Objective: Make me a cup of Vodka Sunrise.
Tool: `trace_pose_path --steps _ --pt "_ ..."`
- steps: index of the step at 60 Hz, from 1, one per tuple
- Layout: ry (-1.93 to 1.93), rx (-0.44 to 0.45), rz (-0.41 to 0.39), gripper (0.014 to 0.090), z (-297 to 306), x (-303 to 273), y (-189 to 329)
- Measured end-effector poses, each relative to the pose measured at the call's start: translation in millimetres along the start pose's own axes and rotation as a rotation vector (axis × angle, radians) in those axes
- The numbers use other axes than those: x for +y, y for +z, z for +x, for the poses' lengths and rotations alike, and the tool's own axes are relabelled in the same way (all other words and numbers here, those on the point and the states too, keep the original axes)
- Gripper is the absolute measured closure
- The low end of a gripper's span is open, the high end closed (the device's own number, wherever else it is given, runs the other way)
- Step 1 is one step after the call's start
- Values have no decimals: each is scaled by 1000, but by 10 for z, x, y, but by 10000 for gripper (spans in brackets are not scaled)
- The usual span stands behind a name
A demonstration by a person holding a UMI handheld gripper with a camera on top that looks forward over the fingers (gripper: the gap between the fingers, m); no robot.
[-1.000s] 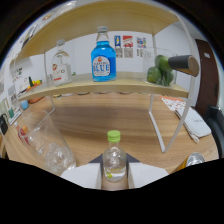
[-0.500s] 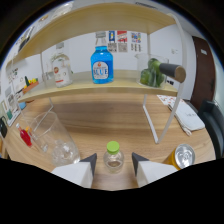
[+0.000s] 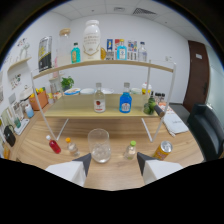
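White walls and a two-tier wooden shelf (image 3: 107,112) are seen behind a wooden tabletop (image 3: 125,172). On the lower shelf, at frame centre, a clear bottle with a red label (image 3: 99,98) and a blue bottle (image 3: 125,102) are set side by side. On the tabletop, a clear glass (image 3: 99,145) is placed just ahead of the gripper (image 3: 113,164), slightly left of centre. A small green-capped bottle (image 3: 131,150) is seen to its right, and a can (image 3: 163,149) further right. To the left, a small red bottle (image 3: 54,145) and an orange-capped bottle (image 3: 71,146) are noted; contents are not legible. Gripper fingers are spread apart, with nothing held between them.
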Motion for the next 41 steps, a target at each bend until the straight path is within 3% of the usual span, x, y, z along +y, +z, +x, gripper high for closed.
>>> trace_pose_path --steps 24,41 --pt "8 30 -61 186 -433 240 -344" --pt "-6 37 -40 187 -483 174 -347"
